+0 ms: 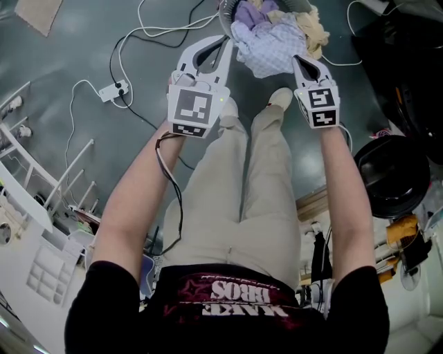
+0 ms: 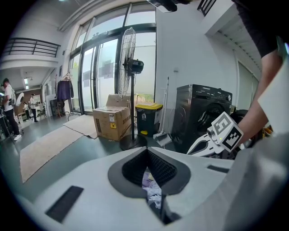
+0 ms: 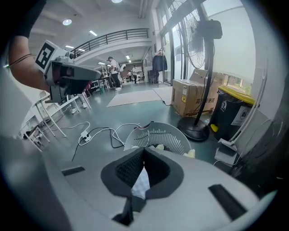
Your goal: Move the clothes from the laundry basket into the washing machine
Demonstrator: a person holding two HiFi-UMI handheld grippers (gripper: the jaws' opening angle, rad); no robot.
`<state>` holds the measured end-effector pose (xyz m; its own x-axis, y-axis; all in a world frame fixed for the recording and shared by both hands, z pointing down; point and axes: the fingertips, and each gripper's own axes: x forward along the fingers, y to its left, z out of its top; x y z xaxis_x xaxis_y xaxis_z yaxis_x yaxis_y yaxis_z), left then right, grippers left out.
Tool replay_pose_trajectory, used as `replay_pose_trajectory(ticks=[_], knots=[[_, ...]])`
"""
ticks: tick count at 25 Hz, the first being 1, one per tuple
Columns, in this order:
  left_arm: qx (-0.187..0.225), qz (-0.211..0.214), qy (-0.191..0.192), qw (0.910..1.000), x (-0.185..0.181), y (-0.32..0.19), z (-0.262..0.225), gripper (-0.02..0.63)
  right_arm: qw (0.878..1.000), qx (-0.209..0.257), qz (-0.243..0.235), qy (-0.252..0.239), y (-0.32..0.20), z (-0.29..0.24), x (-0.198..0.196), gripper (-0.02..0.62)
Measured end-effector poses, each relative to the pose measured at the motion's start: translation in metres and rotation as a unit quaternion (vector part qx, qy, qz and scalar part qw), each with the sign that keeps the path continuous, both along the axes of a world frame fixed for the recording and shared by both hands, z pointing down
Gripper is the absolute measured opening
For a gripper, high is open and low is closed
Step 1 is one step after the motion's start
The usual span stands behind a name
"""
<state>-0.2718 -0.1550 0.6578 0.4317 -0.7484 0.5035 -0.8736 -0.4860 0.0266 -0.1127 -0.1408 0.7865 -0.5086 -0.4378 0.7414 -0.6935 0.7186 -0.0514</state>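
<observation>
- Left gripper (image 1: 223, 43) had its jaws pressed together, empty, tips at the basket (image 1: 225, 21) rim
- Right gripper (image 1: 299, 62) was likewise closed and empty, at the edge of the clothes (image 1: 266, 45) heaped in the basket
- Cables (image 1: 149, 31) crossed the floor left of the basket
- Washer (image 2: 203, 113) stood by the wall

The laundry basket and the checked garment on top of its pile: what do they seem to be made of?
Laundry basket: probably moulded plastic, pale grey with a matt finish; its wall is cut with regular upright slots.
Checked garment: thin woven cloth, perhaps cotton, with a matt finish; it lies in soft crumpled folds and shows a fine pale blue check.
</observation>
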Motion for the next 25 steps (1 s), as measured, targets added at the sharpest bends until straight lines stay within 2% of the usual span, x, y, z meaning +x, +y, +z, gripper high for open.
replay_pose_trajectory(ticks=[15, 16, 17, 18, 25], knots=[[-0.004, -0.006, -0.001, 1.0000, -0.012, -0.002, 0.028, -0.002, 0.996, -0.049, -0.050, 0.056, 0.013, 0.088, -0.014, 0.006], [-0.004, -0.007, 0.000, 1.0000, -0.013, -0.002, 0.030, -0.002, 0.995, -0.057, -0.056, 0.057, 0.015, 0.095, -0.015, 0.025], [-0.004, -0.007, 0.000, 1.0000, -0.014, -0.002, 0.031, -0.002, 0.994, -0.067, -0.062, 0.060, 0.017, 0.102, -0.016, 0.094], [-0.004, -0.008, 0.000, 1.0000, -0.015, -0.001, 0.032, -0.001, 0.993, -0.076, -0.066, 0.063, 0.019, 0.109, -0.017, 0.130], [-0.006, -0.012, -0.008, 0.9999, -0.028, 0.007, 0.042, -0.001, 0.985, -0.119, -0.079, 0.092, 0.032, 0.156, -0.016, 0.291]])
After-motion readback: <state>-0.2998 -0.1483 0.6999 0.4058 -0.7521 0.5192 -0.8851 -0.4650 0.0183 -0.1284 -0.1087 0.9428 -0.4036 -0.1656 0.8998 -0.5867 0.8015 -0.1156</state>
